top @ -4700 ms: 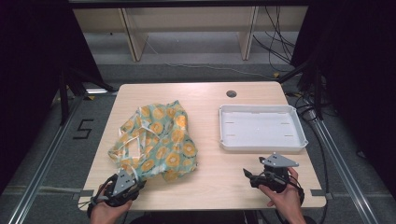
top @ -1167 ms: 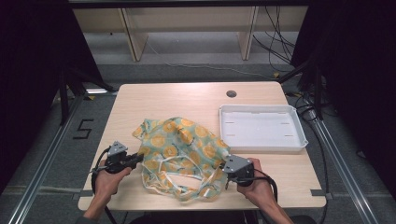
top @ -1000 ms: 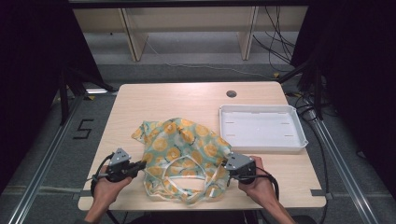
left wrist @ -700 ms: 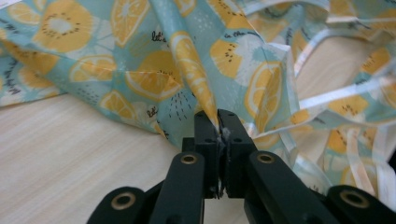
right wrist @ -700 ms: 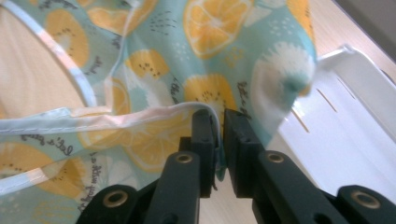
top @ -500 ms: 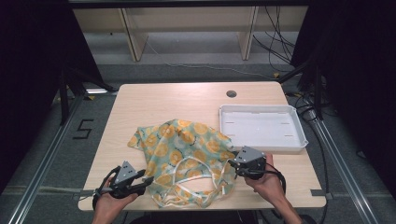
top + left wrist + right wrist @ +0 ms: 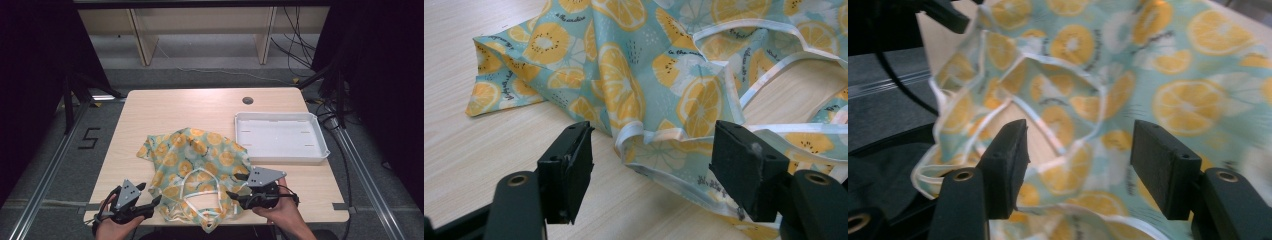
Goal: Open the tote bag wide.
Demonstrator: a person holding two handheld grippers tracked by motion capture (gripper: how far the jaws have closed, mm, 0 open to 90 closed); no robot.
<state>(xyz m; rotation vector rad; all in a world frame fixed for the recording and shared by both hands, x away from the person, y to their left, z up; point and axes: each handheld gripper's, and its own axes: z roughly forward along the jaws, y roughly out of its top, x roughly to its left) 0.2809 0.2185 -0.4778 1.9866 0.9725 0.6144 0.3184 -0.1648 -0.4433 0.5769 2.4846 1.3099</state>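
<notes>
Light teal fabric garment (image 7: 192, 170) printed with orange citrus slices, edged in white binding; lies crumpled, partly spread at the table's (image 7: 200, 107) near edge, hem overhanging.

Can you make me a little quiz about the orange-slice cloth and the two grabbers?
1. True or false: the left gripper is clamped on the fruit-print cloth.
2. What lies inside the white tray? A) the cloth B) nothing C) a gripper
3. Which edge of the table does the cloth hang over?

Key: 1. False: its jaws stand apart, having just been opening, with the cloth's hem loose between them. 2. B. 3. The near edge, between the left gripper and the right gripper.
</notes>
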